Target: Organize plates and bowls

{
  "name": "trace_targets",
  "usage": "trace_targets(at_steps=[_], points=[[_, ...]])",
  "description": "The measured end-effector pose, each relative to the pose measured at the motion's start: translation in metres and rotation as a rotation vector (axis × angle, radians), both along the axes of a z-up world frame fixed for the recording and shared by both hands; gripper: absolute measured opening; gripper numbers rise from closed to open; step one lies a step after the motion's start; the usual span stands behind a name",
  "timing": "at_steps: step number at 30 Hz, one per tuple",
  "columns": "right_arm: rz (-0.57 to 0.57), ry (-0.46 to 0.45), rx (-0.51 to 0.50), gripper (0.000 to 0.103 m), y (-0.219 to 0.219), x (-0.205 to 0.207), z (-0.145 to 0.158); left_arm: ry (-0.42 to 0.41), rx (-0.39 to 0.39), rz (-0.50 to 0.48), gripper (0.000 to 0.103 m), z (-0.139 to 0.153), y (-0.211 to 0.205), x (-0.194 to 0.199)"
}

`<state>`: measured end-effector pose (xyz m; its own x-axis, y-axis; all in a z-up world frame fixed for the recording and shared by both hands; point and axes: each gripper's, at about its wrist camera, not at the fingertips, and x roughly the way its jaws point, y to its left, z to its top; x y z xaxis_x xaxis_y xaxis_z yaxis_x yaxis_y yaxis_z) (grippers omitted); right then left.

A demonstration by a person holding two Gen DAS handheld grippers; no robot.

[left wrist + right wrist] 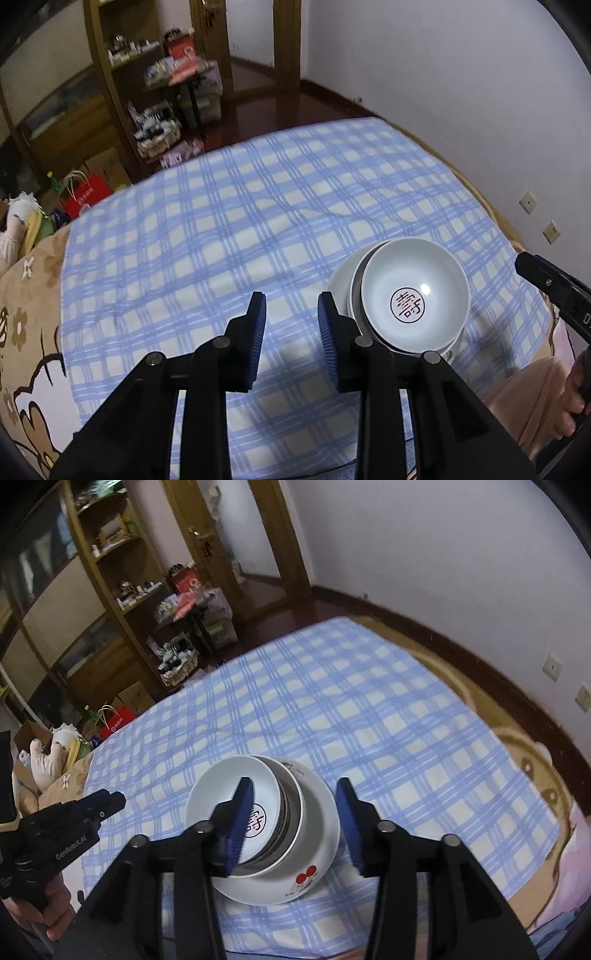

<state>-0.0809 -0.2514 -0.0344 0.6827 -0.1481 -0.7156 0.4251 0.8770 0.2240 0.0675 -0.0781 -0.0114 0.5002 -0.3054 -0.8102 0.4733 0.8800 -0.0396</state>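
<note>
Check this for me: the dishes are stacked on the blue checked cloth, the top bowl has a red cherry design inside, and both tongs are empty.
One detail is wrong. The top bowl carries a red circular character seal inside, clear in the left wrist view; the cherries sit on the outside of the lower bowl, seen in the right wrist view. The stack does rest on the blue checked cloth, and the left tongs and right tongs are empty.

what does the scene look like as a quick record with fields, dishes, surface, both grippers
surface: blue and white checked cloth spread over a beige patterned blanket
dishes: one stack, white bowl with a red round mark tilted on top, cherry-print bowl under it, white plate at the bottom
left gripper: open, nothing between its jaws, beside the stack
right gripper: open, above the stack, not touching it
task state: dishes stacked together
</note>
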Motion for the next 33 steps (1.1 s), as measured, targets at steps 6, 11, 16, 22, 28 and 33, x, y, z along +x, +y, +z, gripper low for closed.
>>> trace_targets(at_steps=[6, 11, 16, 22, 28, 33], points=[[0.045, -0.083, -0.116, 0.071, 0.017, -0.024, 0.023, -0.115, -0.088, 0.000, 0.053, 0.020, 0.021, -0.029], [0.073, -0.101, -0.220, 0.094, 0.029, -0.037, 0.028, -0.172, -0.145, 0.011, 0.075, 0.032, 0.036, -0.046], [0.040, -0.164, -0.244, 0.103, 0.031, -0.052, 0.025, -0.289, -0.156, 0.020, 0.091, 0.041, 0.045, -0.068], [0.016, -0.257, -0.267, 0.103, 0.035, -0.068, 0.022, -0.373, -0.164, 0.039, 0.092, 0.039, 0.048, -0.086], [0.026, -0.315, -0.315, 0.103, 0.042, -0.076, 0.019, -0.421, -0.211, 0.071, 0.092, 0.029, 0.053, -0.094], [0.037, -0.287, -0.361, 0.103, 0.049, -0.071, 0.011, -0.428, -0.193, 0.069, 0.092, 0.020, 0.051, -0.098]])
